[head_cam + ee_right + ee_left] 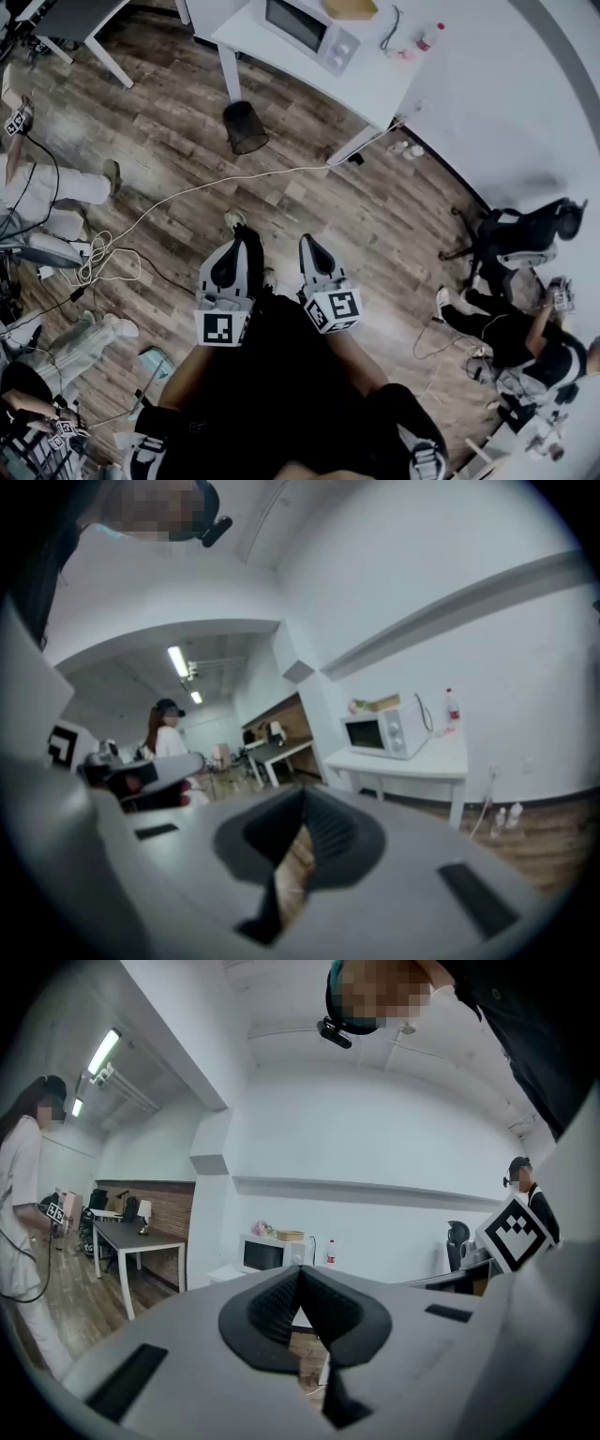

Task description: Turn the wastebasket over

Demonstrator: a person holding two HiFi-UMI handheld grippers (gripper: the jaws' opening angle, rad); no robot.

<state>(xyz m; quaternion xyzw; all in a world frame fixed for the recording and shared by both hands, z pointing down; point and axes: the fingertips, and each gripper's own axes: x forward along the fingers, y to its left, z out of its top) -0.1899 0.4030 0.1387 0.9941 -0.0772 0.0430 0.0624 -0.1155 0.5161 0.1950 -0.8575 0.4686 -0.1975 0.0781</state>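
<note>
The wastebasket (246,127) is a black mesh bin standing upright on the wood floor, beside a leg of the white table (375,84). Both grippers are held out in front of the person, well short of the bin. My left gripper (231,246) has its jaws shut with nothing between them, and so does my right gripper (310,242). The left gripper view shows the left gripper (300,1274) closed tip to tip, pointing level at the far wall. In the right gripper view the right gripper (302,806) is likewise closed. Neither gripper view shows the bin.
A microwave (305,23) sits on the white table. A white cable (187,192) runs across the floor between me and the bin. People sit or stand at the left (47,187) and right (506,328), near an office chair (525,234). A dark desk (80,19) stands far left.
</note>
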